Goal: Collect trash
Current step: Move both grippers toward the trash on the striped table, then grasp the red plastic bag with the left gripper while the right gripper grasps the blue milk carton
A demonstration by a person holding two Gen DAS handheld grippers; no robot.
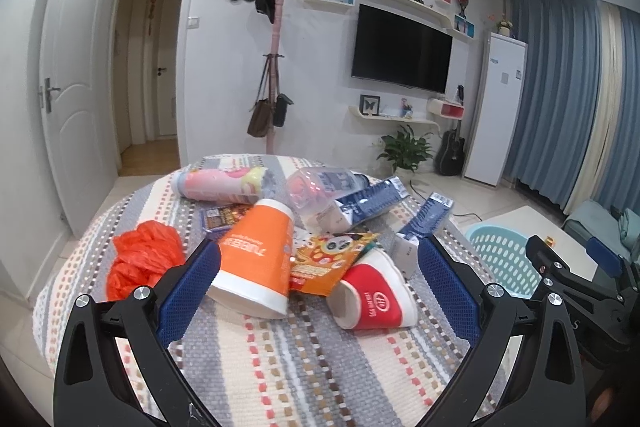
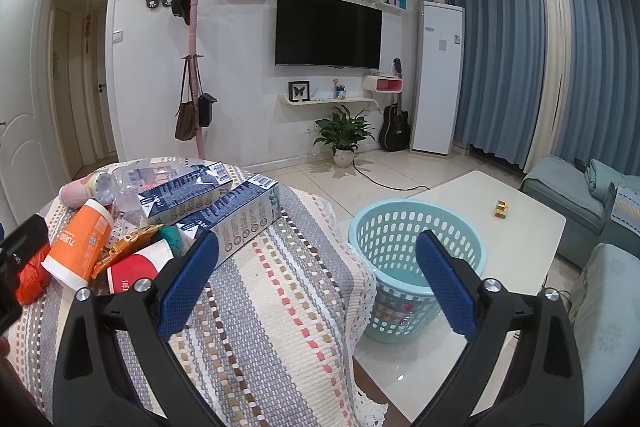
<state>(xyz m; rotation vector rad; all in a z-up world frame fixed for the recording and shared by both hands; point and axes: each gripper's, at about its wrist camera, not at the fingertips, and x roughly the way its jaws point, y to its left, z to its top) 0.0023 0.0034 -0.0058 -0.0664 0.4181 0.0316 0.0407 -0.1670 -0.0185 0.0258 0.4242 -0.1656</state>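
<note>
Between open left jaws: orange cup (image 1: 256, 259), untouched.

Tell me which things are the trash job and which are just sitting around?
Job: orange cup, red cup, red bag, snack packet, blue cartons, clear bottle, basket.
Just there: TV, guitar, plant.

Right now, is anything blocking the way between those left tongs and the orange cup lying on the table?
Nothing visible does. The left tongs stand open with the orange cup lying right ahead between the blue pads, its wide mouth facing them. A red cup lies beside it.
</note>
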